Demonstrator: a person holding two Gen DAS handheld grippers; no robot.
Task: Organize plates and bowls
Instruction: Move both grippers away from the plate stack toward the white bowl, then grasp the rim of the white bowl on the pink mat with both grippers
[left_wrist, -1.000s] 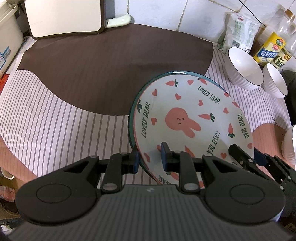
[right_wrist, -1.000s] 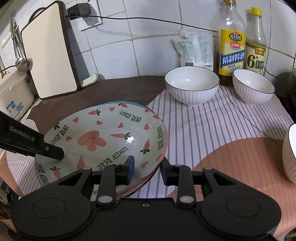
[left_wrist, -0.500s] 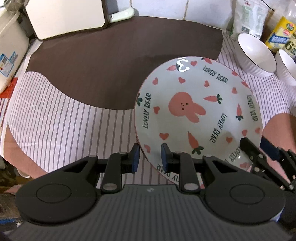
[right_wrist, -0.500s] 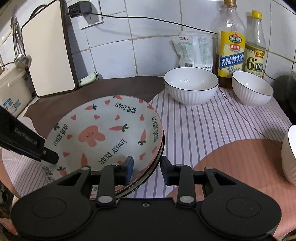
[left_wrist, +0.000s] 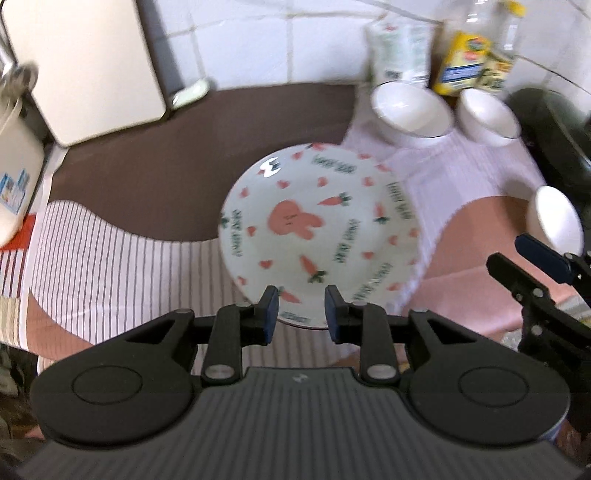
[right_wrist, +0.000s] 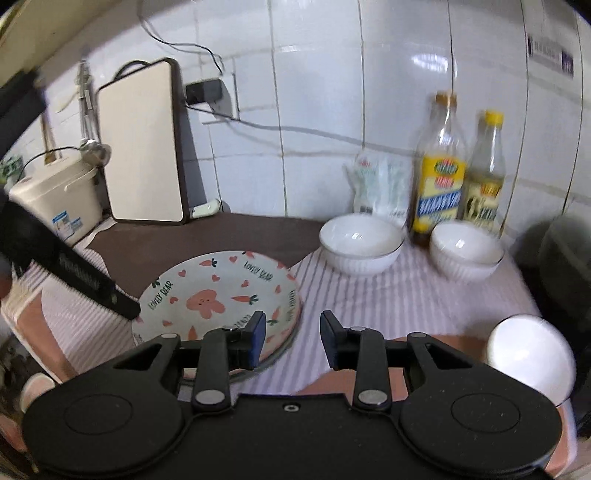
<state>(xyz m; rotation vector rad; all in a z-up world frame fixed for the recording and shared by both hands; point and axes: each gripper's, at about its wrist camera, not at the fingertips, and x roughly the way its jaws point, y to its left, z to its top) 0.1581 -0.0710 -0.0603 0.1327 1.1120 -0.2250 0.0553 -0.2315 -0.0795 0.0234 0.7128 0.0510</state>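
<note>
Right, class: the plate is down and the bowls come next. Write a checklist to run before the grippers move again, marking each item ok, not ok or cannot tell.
1. Plate flat on the cloth, free of both grippers: ok.
2. Left gripper empty, jaws opening: ok.
3. Right gripper open and empty: ok.
4. Larger bowl and smaller bowl upright, apart: ok.
5. Edge bowl upright: cannot tell.
6. Tall bottle clear of the bowls: not ok, it stands right behind them.

White tiled wall (right_wrist: 317, 110) — wall socket (right_wrist: 205, 92), cable — striped tablecloth (left_wrist: 110, 258).
</note>
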